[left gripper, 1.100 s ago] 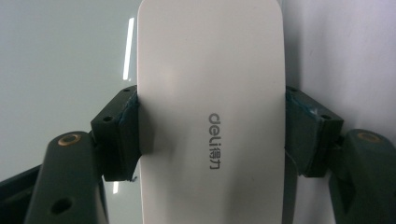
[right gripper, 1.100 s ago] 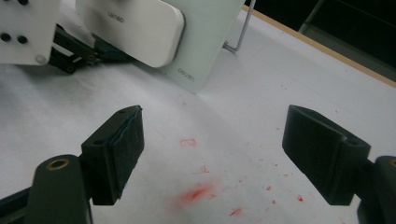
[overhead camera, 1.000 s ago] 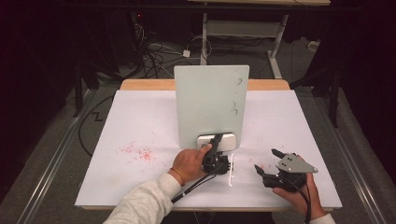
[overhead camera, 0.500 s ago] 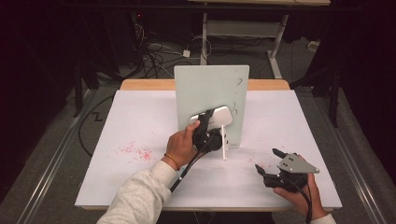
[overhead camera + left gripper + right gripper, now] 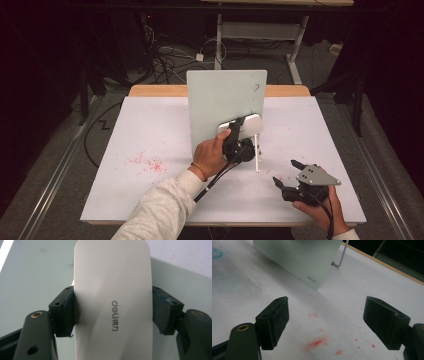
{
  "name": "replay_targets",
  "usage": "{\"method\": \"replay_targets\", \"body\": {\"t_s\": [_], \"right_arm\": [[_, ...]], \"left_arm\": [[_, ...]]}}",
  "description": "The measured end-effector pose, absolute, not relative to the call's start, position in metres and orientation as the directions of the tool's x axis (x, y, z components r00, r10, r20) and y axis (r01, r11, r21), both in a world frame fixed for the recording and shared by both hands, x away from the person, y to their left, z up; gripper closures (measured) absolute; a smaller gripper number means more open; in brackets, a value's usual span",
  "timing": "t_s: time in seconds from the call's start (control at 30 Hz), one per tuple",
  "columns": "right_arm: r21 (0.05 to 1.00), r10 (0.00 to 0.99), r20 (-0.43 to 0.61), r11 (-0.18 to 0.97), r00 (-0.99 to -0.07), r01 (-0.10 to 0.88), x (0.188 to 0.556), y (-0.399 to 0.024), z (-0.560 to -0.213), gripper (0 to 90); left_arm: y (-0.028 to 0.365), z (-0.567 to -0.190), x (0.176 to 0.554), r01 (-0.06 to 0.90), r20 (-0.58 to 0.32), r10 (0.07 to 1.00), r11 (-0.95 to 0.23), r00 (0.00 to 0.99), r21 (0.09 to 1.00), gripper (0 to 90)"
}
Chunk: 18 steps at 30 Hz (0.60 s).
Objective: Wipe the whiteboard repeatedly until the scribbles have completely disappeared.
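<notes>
Item 1, white eraser block [image 5: 113, 302]: a smooth, rounded-corner white slab with grey "deli" lettering, probably a board eraser. It was clamped across its short width by the jaws of the left gripper [image 5: 240, 134], 1 pad on each long edge. It was held off the worktop [image 5: 150, 130], right against the face of the standing board [image 5: 225, 100], low and toward the board's right edge; actual contact with the board could not be told. In the high view its long axis ran nearly level, along the board's face.

Item 2, standing board: a pale green panel, upright near the worktop's middle, propped by a thin wire stand [image 5: 258, 155] at its right side. A small dark mark [image 5: 257, 87] sat near its top right corner.

Item 3, right gripper [image 5: 286, 174]: jaws wide apart and holding nothing, low over the worktop, forward and to the right of the board's foot.

Item 4, red smudges [image 5: 317, 342]: scattered on the worktop in front of the board, some between the right jaws.

Judgement: the left hand [image 5: 210, 155] was the nearer one and already carried the block; any wiping stroke would turn on sliding it flat up the board toward that mark.
</notes>
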State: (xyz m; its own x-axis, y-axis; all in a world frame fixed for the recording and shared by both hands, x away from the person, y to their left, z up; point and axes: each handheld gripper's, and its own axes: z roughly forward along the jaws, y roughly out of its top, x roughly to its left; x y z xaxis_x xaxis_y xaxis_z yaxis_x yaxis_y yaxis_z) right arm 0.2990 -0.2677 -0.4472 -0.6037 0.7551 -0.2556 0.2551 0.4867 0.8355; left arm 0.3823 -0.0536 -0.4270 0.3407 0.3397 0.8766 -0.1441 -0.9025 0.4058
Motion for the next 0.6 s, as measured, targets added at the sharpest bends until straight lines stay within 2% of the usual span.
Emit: {"method": "replay_targets", "body": {"t_s": [0.1,0.27,0.53,0.57,0.6], "right_arm": [[0.835,0.755,-0.256,0.488,-0.604,0.254,0.299,-0.267,-0.447,21.4],[0.836,0.756,-0.253,0.485,-0.604,0.256,0.299,-0.268,-0.447,21.4],[0.831,0.750,-0.257,0.493,-0.610,0.256,0.299,-0.267,-0.448,21.4],[0.832,0.751,-0.255,0.492,-0.609,0.258,0.298,-0.267,-0.448,21.4],[0.832,0.750,-0.254,0.491,-0.611,0.257,0.298,-0.267,-0.447,21.4]], "left_arm": [[-0.058,-0.422,0.384,-0.149,0.877,0.330,-0.904,0.350,0.400,29.1],[-0.058,-0.398,0.393,-0.149,0.862,0.369,-0.886,0.347,0.440,29.0],[-0.053,-0.353,0.409,-0.116,0.805,0.481,-0.830,0.346,0.546,29.0],[-0.054,-0.356,0.411,-0.131,0.775,0.526,-0.792,0.350,0.596,29.0],[-0.053,-0.356,0.408,-0.106,0.792,0.505,-0.817,0.342,0.566,29.0]]}}
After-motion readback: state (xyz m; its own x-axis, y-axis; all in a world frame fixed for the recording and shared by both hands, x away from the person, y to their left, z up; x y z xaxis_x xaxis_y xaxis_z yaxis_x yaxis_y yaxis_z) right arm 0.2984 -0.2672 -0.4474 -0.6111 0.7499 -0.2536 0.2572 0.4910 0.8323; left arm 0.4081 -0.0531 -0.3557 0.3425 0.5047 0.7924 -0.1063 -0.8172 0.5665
